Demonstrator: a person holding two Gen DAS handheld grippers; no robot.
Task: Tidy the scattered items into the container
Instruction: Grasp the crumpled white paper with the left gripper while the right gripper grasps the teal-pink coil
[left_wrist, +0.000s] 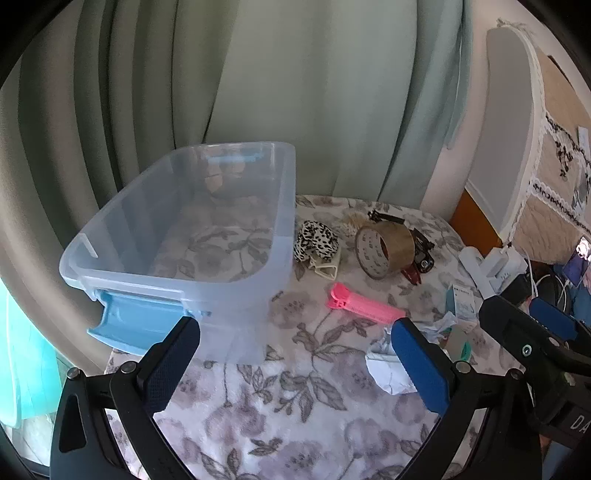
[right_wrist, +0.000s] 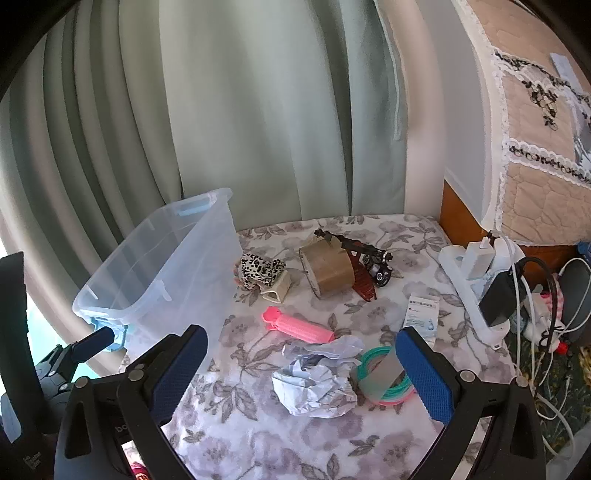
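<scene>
A clear plastic bin (left_wrist: 110, 273) (right_wrist: 122, 295) with blue latches stands empty at the left of the floral cloth. Scattered to its right lie a leopard-print scrunchie (left_wrist: 316, 240) (right_wrist: 260, 271), a brown tape roll (left_wrist: 384, 247) (right_wrist: 327, 269), a pink clip (left_wrist: 360, 304) (right_wrist: 297, 326), crumpled paper (left_wrist: 388, 373) (right_wrist: 314, 380), a small white box (left_wrist: 461, 301) (right_wrist: 421, 312) and coloured rings (right_wrist: 384, 380). My left gripper (left_wrist: 295, 365) hovers open by the bin's near corner, holding nothing. My right gripper (right_wrist: 301, 373) is open above the crumpled paper, not touching it.
A dark red hair claw (right_wrist: 364, 284) and a black gadget (right_wrist: 369, 258) lie behind the tape. A white power strip (right_wrist: 472, 280) with tangled cables (right_wrist: 535, 314) crowds the right edge. Green curtains (right_wrist: 258, 129) hang behind; a quilted headboard (right_wrist: 535, 147) rises at right.
</scene>
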